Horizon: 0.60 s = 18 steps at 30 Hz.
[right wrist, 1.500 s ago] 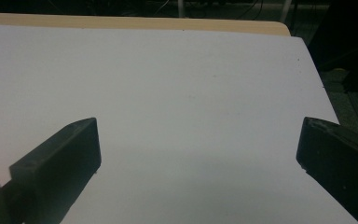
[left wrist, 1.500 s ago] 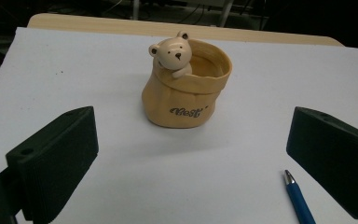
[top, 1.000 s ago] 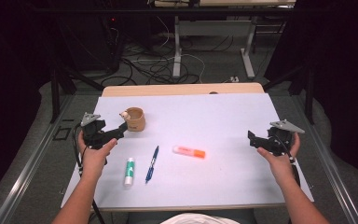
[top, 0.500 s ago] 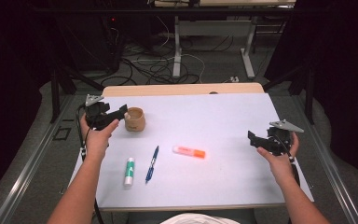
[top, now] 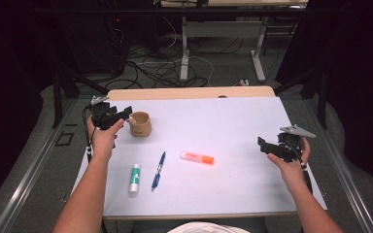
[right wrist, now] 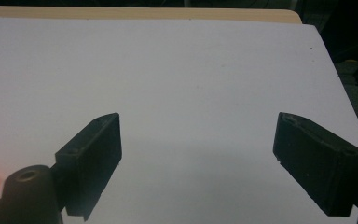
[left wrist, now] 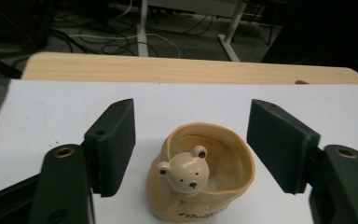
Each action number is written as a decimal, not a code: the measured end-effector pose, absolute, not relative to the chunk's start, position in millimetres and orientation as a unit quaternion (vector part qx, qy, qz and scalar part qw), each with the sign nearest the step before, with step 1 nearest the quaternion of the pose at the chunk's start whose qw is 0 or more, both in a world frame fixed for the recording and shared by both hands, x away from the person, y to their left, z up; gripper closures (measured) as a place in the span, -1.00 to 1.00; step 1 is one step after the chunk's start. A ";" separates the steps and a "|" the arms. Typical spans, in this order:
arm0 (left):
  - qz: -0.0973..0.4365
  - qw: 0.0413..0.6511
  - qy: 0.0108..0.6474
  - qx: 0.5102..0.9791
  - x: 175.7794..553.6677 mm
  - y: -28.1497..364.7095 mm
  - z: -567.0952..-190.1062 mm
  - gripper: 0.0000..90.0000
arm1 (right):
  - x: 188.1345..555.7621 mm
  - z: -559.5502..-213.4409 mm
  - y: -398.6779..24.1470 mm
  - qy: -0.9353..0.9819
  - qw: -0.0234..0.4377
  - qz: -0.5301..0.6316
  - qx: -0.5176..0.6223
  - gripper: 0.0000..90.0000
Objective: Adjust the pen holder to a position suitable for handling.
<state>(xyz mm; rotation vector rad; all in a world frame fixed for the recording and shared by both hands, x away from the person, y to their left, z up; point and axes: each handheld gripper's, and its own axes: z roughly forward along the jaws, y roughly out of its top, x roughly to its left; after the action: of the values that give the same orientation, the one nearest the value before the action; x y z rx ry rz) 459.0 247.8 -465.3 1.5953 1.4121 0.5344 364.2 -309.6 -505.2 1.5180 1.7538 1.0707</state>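
The bear cup [left wrist: 200, 175] stands on the bench [top: 233, 121] between the left gripper [left wrist: 193, 149]'s jaws, which have just been closing, a gap either side; right gripper [right wrist: 198, 163]'s jaws are apart

Table [top: 233, 131] white-topped, with a pale wood strip [top: 189, 92] along its far edge, beyond the fingers. Past it a dim grey floor [top: 223, 73] strewn with loose cables [top: 160, 68] and the legs of another desk [top: 184, 53]. Surroundings dark, light falling mainly on the tabletop.

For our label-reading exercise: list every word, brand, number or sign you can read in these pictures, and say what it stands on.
Bear cup: dark lettering low on its front, cut by the frame edge and blurred; unreadable.
Orange marker: pale label, too small to read.
Glue stick: no print legible.
Blue pen: no print legible.
Nothing reads clearly.
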 end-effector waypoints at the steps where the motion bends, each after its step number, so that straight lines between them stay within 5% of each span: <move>1: 0.209 0.457 0.576 0.645 460.7 248.5 -466.7 -0.25 | 364.2 -505.2 -309.7 0.657 0.289 0.401 0.569 -0.67; 18: 0.146 0.444 0.599 0.650 477.1 253.0 -487.9 -0.10 | 365.2 -506.6 -311.7 0.659 0.282 0.400 0.572 -0.67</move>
<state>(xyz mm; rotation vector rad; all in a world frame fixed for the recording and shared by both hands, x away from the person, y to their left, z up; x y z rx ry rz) 477.1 253.0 -487.9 1.6101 1.4856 0.3631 365.2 -311.7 -506.6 1.5310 1.7652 1.0709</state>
